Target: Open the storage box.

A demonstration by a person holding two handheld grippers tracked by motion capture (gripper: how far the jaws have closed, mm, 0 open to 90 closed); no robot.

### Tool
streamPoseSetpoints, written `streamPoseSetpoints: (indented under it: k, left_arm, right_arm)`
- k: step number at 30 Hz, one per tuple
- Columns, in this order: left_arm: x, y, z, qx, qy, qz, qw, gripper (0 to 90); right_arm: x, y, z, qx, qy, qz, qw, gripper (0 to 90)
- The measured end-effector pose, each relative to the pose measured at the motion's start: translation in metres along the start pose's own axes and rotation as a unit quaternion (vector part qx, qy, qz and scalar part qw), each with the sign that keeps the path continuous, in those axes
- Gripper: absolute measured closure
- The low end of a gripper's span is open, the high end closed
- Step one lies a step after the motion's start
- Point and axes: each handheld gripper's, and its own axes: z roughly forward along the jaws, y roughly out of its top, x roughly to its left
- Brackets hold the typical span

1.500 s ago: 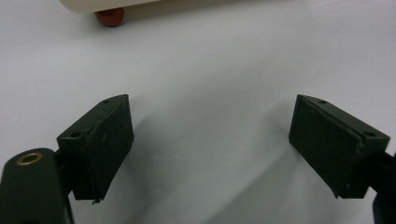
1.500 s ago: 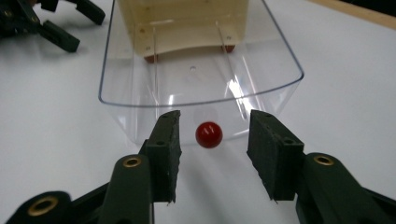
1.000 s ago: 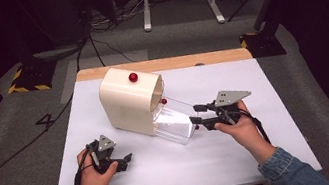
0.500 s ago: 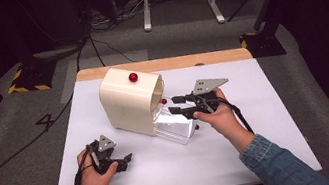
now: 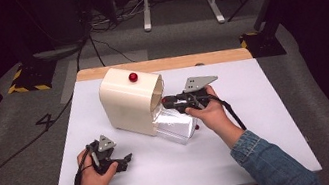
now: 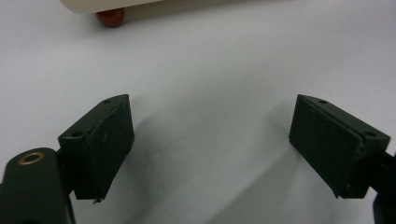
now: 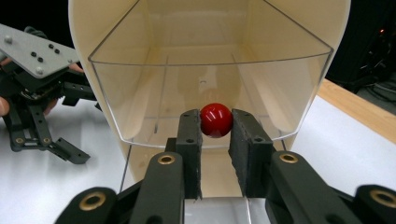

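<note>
- Right gripper (image 7: 216,140): we find its two black jaws pinching a glossy red knob (image 7: 216,120) between their tips, one pad touching each side of the ball.
- The red knob sits on the front wall of a clear plastic drawer (image 7: 210,100), at mid-width and low on that wall, directly ahead of the claw.
- From the high view we see the right gripper (image 5: 168,103) at the open face of a cream, arch-topped housing (image 5: 128,101), with the drawer (image 5: 175,126) sticking out of the housing toward the person's right and near side.
- The drawer's long axis runs from the housing's opening outward along the table; the housing's open face looks toward the right hand (image 5: 212,115).
- A second red knob (image 5: 133,77) sits on top of the housing.
- Left gripper (image 6: 210,144): jaws spread wide, nothing between them, white table surface (image 6: 210,70) beneath.
- In the high view the left gripper (image 5: 112,158) rests in the left hand (image 5: 93,178) near the table's front edge, well apart from the housing.
- In the left gripper view we note a small red ball (image 6: 110,17) under the housing's lower edge (image 6: 102,4) at the top of the frame; whether it is a foot or a knob we cannot tell.
</note>
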Motion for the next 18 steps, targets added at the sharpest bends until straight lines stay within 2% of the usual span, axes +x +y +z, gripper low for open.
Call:
streamPoseSetpoints:
  k: [7, 18]
  left_arm:
    - [0.000, 0.000, 0.000, 0.000, -0.001, 0.000, 1.0000, 14.2]
    - [0.000, 0.000, 0.000, 0.000, -0.002, -0.001, 1.0000, 14.2]
  right_arm:
    - [0.002, 0.001, -0.005, -0.002, -0.005, -0.009, 0.9999, 74.9]
    - [0.009, -0.006, -0.043, 0.002, -0.014, -0.008, 0.9999, 74.9]
